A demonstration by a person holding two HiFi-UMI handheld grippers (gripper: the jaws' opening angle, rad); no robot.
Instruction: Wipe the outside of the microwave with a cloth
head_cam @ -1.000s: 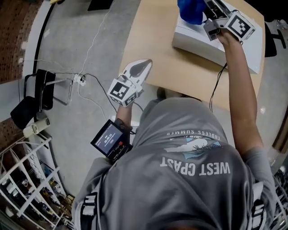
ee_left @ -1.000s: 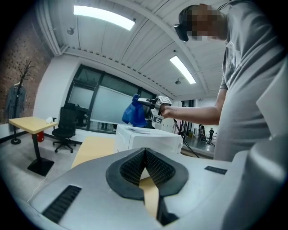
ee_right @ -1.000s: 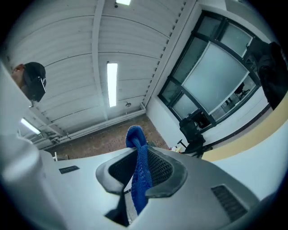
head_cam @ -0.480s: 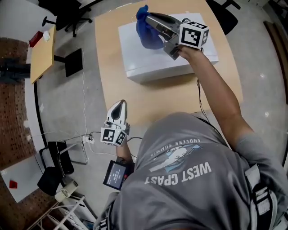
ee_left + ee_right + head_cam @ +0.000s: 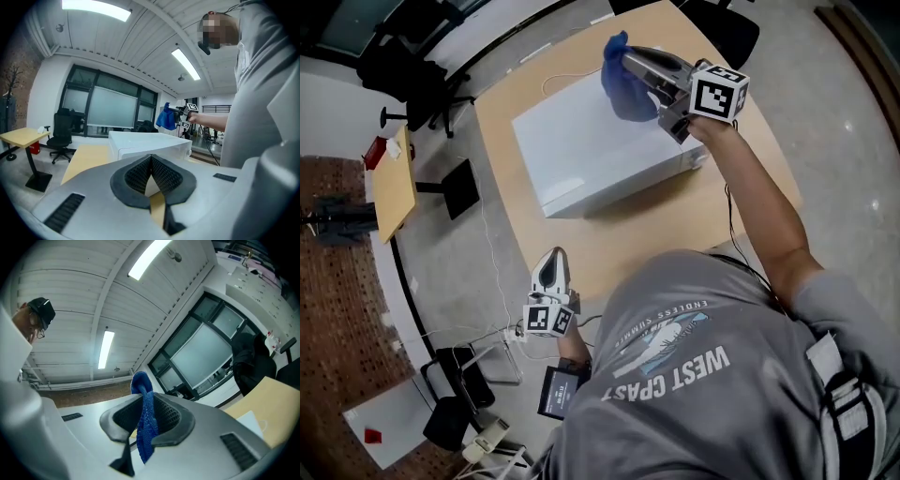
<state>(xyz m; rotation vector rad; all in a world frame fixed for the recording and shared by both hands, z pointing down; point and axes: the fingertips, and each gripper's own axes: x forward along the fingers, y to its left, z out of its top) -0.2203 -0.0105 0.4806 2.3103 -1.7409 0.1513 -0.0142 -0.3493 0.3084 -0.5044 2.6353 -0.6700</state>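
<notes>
The white microwave [image 5: 591, 150] stands on the wooden table [image 5: 675, 225]; it also shows in the left gripper view as a white box [image 5: 150, 143]. My right gripper [image 5: 630, 66] is raised over the microwave's far right top corner, shut on a blue cloth [image 5: 623, 80] that hangs from its jaws. In the right gripper view the blue cloth [image 5: 146, 427] is pinched between the pads and the gripper tilts up toward the ceiling. My left gripper [image 5: 551, 267] is shut and empty, held low off the table's near left edge, pointing at the microwave.
A small side table [image 5: 394, 183] and black office chairs [image 5: 417, 80] stand left of the table. A white cable [image 5: 492, 262] runs across the floor to a power strip [image 5: 511, 333]. A black cord [image 5: 733, 220] hangs along my right arm. Large windows [image 5: 108, 110] lie beyond.
The right gripper has swung the blue cloth across above the microwave top and tilted upward. The left gripper has drifted along the table's near left edge. The head view has shifted widely.
</notes>
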